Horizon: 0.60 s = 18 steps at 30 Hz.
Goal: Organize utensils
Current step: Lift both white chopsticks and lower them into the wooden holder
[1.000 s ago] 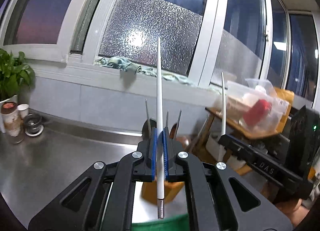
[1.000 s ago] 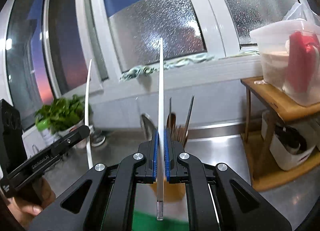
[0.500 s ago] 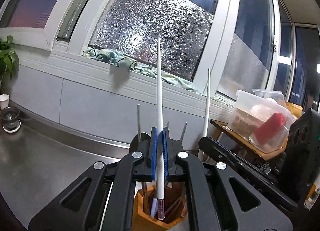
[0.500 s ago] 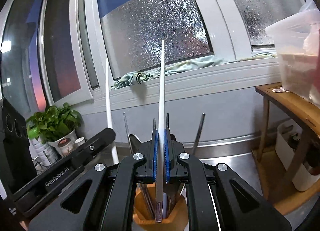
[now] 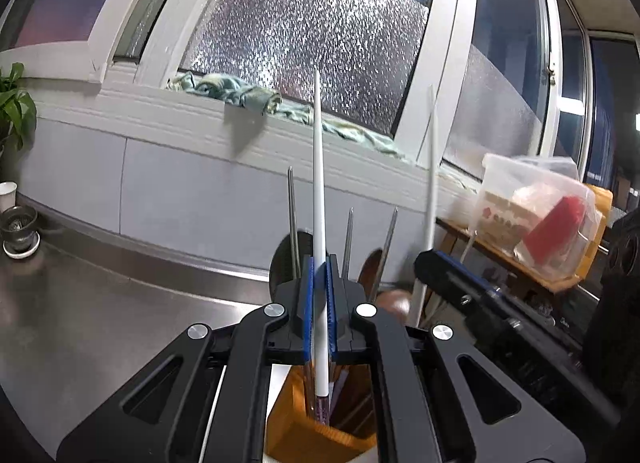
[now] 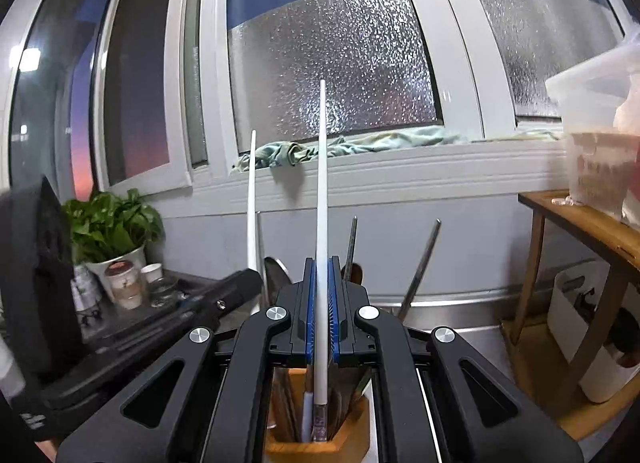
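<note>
Steel counter [image 5: 100, 315] behind; both tongs, left gripper [image 5: 320, 299] and right gripper [image 6: 322, 299], clamp upright white chopsticks [image 5: 319, 199] [image 6: 322, 199], ends inside the wooden holder [image 6: 352, 435] below.

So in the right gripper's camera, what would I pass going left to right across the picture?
Potted plant → small cups → other white chopstick → white chopstick clamped in the right hand-held gripper → leaning metal chopstick → wooden shelf.

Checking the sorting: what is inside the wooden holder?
Inside the wooden holder: metal utensil handles, a spoon and the white chopstick's lower end. The tool hides the rest.
</note>
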### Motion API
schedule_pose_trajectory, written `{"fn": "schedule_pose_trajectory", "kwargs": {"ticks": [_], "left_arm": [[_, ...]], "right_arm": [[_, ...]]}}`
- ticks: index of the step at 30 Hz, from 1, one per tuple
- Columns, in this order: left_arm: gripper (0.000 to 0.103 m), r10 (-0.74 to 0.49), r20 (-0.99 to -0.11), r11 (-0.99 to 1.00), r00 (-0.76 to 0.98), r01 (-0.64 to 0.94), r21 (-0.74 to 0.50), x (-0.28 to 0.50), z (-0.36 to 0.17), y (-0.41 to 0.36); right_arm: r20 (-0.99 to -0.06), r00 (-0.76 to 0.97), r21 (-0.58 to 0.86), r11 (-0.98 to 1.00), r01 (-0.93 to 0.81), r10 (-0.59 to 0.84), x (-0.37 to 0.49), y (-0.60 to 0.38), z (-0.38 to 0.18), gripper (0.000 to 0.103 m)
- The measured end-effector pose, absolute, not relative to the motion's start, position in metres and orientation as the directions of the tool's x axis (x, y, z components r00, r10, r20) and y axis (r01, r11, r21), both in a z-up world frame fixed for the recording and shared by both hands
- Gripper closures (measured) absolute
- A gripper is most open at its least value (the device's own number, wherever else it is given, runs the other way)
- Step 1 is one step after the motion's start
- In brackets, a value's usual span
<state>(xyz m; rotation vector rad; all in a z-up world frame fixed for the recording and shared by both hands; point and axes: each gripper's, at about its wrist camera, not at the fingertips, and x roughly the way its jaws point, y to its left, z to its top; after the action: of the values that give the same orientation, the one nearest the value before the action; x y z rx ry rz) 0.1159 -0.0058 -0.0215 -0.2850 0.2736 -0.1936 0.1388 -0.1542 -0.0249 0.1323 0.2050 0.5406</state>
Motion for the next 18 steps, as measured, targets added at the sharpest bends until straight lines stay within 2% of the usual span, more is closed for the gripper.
{"fn": "schedule_pose_trajectory", "kwargs": {"ticks": [8, 18], "left_arm": [[0.098, -0.251, -0.310, 0.944, 0.917, 0.162, -0.287, 0.109, -0.034, -0.004], [0.097, -0.297, -0.397, 0.937, 0.869, 0.185, -0.296, 0.107, -0.040, -0.002]], "right_arm": [[-0.258, 0.794, 0.145, 0.835, -0.532, 0.551, 0.129, -0.162, -0.039, 0.097], [-0.387, 0.719, 0.228, 0.815, -0.533, 0.578, 0.135, -0.168, -0.058, 0.094]]}}
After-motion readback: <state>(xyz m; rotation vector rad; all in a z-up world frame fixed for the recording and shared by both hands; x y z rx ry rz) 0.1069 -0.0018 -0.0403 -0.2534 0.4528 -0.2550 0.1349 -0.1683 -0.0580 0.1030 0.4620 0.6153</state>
